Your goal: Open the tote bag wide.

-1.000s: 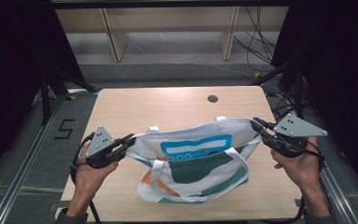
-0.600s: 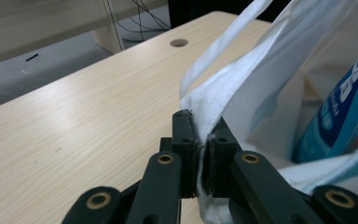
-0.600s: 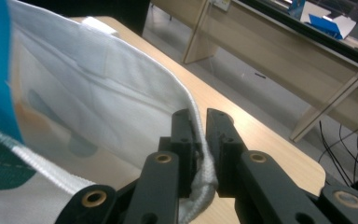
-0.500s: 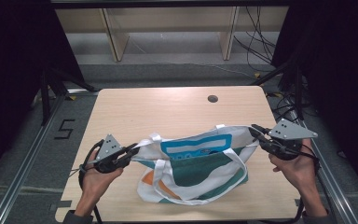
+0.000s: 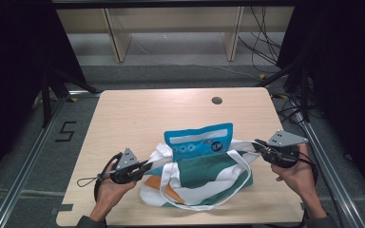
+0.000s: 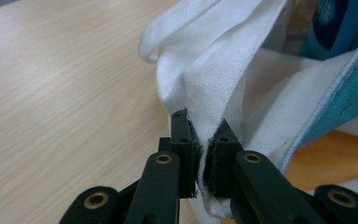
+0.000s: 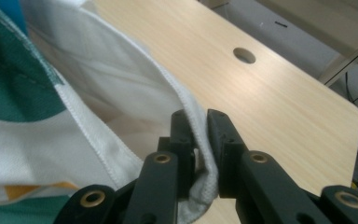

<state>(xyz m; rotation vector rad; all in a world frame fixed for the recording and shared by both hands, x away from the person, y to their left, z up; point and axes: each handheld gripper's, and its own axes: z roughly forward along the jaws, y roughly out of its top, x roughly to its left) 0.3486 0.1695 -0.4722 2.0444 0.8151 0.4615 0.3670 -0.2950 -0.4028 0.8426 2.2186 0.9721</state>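
Between the two grippers, the tote bag point(image 5: 204, 183) is sagging onto the table point(image 5: 138, 118); left gripper point(image 5: 145, 166) and right gripper point(image 5: 259, 146) are each pinching its rim, so lowering evenly seems wise.

My left gripper point(image 5: 145, 167) sits low at the near left, jaws clamped tight on cloth, my left hand point(image 5: 108, 186) gripping it from below. My right gripper point(image 5: 259, 147) at the near right is clamped likewise, held in my right hand point(image 5: 295, 172).
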